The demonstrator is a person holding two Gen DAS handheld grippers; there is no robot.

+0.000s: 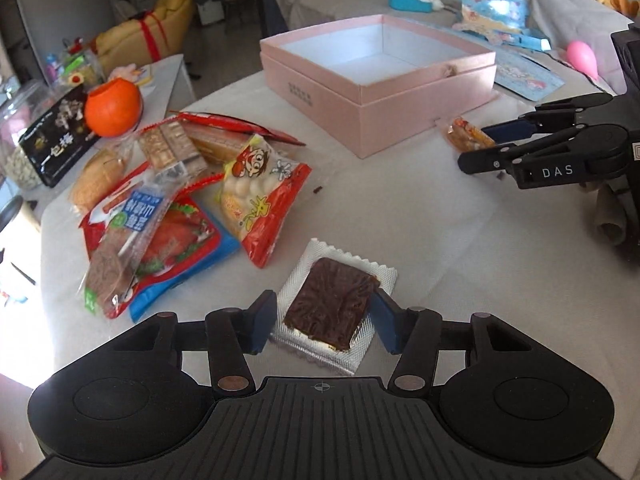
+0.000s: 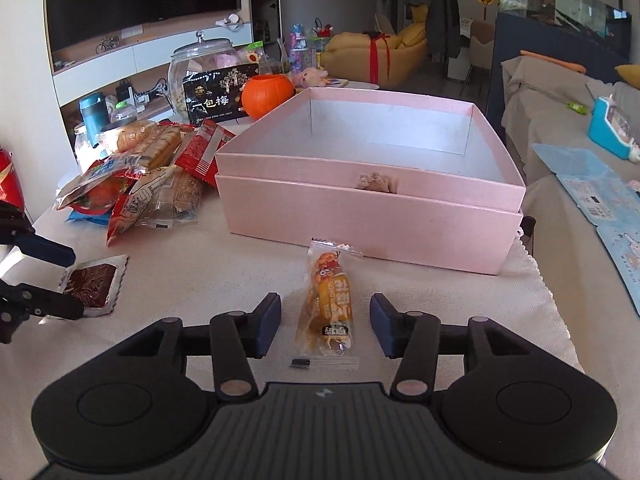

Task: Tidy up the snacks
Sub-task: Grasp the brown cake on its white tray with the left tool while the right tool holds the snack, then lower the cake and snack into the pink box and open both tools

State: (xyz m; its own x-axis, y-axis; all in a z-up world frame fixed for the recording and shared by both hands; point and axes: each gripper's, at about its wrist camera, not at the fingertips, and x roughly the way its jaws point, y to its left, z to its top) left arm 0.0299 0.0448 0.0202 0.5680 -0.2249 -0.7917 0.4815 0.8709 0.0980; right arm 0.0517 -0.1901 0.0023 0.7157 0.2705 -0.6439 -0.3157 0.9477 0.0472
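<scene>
A brown snack slab in a silver-edged clear packet (image 1: 330, 306) lies flat on the cloth. My left gripper (image 1: 325, 322) straddles it, open, with its blue pads close against the packet's two sides. The right wrist view shows the same packet (image 2: 94, 282) between the left gripper's (image 2: 76, 284) fingers. A narrow orange snack packet (image 2: 328, 304) lies in front of the pink box (image 2: 360, 220). My right gripper (image 2: 325, 326) is open around this packet, with a gap on each side. From the left wrist view, the right gripper (image 1: 472, 145) sits beside the orange packet (image 1: 468, 132). The pink box (image 1: 400, 120) has nothing in it.
A pile of several snack packets (image 1: 180, 192) (image 2: 152, 176) lies left of the box. Behind it stand an orange pumpkin pot (image 1: 114, 108), a black printed box (image 1: 56, 136) and a glass jar (image 2: 200, 68). Blue cards (image 2: 600, 192) lie to the right.
</scene>
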